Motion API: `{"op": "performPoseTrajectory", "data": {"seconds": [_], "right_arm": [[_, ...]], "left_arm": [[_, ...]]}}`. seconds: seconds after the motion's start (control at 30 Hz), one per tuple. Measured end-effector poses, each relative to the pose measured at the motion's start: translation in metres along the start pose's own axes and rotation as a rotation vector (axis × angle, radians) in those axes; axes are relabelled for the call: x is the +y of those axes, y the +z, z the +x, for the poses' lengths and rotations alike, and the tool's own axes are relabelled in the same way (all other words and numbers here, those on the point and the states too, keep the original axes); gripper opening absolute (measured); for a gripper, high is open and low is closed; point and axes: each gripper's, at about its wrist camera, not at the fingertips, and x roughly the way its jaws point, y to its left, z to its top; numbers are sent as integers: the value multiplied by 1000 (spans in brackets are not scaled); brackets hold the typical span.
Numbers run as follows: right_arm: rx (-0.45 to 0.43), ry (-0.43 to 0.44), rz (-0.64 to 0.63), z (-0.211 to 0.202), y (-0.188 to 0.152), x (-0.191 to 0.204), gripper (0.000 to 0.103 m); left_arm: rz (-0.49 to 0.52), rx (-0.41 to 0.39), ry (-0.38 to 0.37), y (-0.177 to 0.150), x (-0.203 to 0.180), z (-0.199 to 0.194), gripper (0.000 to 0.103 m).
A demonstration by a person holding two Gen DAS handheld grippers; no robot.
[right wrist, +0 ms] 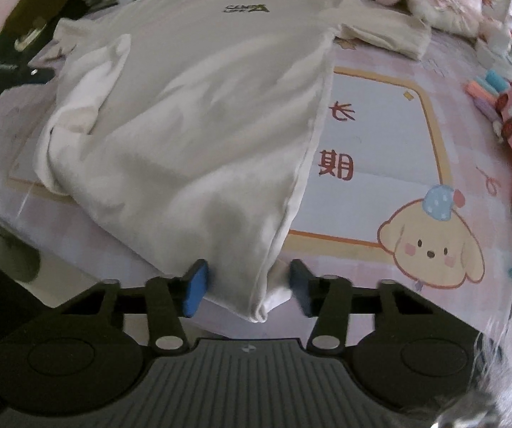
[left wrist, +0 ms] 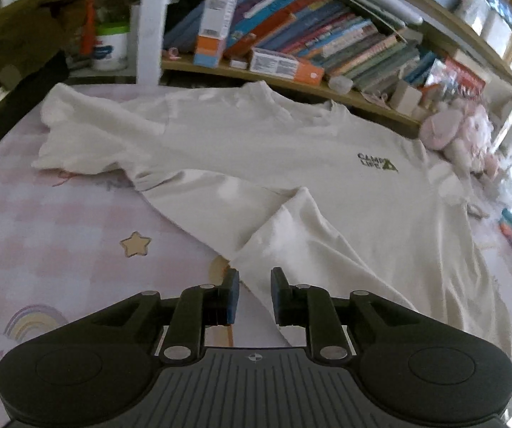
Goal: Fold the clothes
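1. A white T-shirt lies spread front-up on a pink checked desk mat, its collar toward the bookshelf and its hem toward the cameras.
2. The T-shirt carries a small dark chest logo; the landmark for the rest is this logo.
3. From the logo, the left-side hem is folded back over the body, making a raised flap that runs down toward the left gripper.
4. The left gripper's fingers stand a narrow gap apart, with the T-shirt's lower edge lying in that gap; the pads do not visibly press on it.
5. The right gripper sits at the hem corner farthest below the logo in the right wrist view; its fingers are partly open, the bunched corner hanging between them, and only the left pad seems to touch cloth.
6. Beyond the logo's sleeve side rests a pink plush toy.
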Motion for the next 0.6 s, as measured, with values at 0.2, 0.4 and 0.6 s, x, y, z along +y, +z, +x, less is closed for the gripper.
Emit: {"op": "performPoseTrajectory", "data": {"seconds": [0.2, 0.4, 0.6], "right_arm": [[-22, -3, -8, -3, -1, -1, 12], [-33, -9, 0, -1, -2, 2, 12], [-35, 8, 31, 0, 1, -2, 12]], "left_arm": [[75, 55, 70, 8, -9, 24, 45], [95, 42, 75, 9, 0, 21, 56], [61, 62, 20, 11, -1, 27, 27]]}}
